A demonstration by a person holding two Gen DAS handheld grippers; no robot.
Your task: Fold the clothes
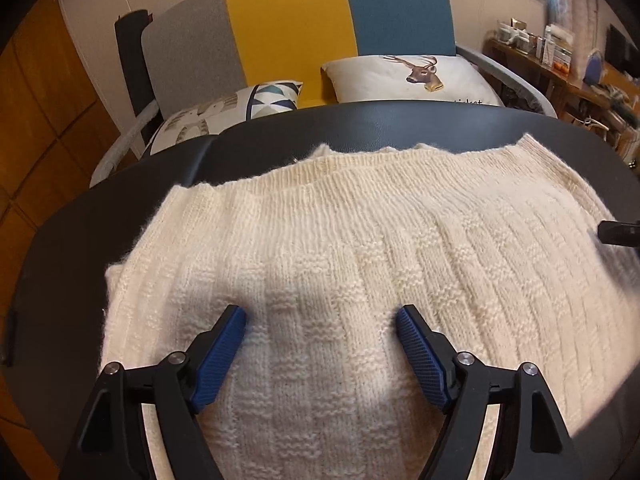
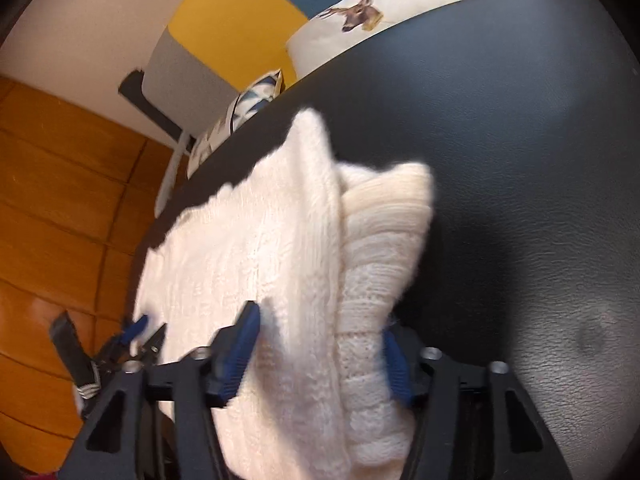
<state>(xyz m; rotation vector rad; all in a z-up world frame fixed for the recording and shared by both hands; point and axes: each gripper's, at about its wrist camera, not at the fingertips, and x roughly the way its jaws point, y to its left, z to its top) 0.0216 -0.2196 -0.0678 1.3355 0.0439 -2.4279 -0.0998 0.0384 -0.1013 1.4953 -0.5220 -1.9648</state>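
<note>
A dark table (image 1: 100, 216) fills both views, with a sofa (image 1: 288, 28) in grey, yellow and blue panels behind it, and on the table lies a cream knitted sweater (image 1: 360, 264).

The left gripper (image 1: 320, 334) is held over the near part of the sweater with its jaws spread wide; knit is seen between the blue pads (image 1: 224, 360), but nothing is pinched, so it is released. The right gripper (image 2: 320, 360) is set at the sweater's right edge, where a thick doubled layer of knit sits between the jaws. The view is blurred, and whether the pads press on it cannot be told.

Outward from the grippers, the sweater is spread flat toward the sofa, its ribbed hem at the far side, close to the table's far edge. In the right wrist view a folded flap is seen lying over the body along the right side.

The step in hand is judged to be a side fold, with the body already laid out. Next, the edge would need to be gripped firmly on both sides and carried across evenly, as loose knit is likely to sag.

Two cushions (image 1: 408, 76) rest on the sofa beyond the sweater. A cluttered shelf (image 1: 560, 56) stands right of the sofa, and wooden flooring (image 2: 60, 200) is seen left of the table.
</note>
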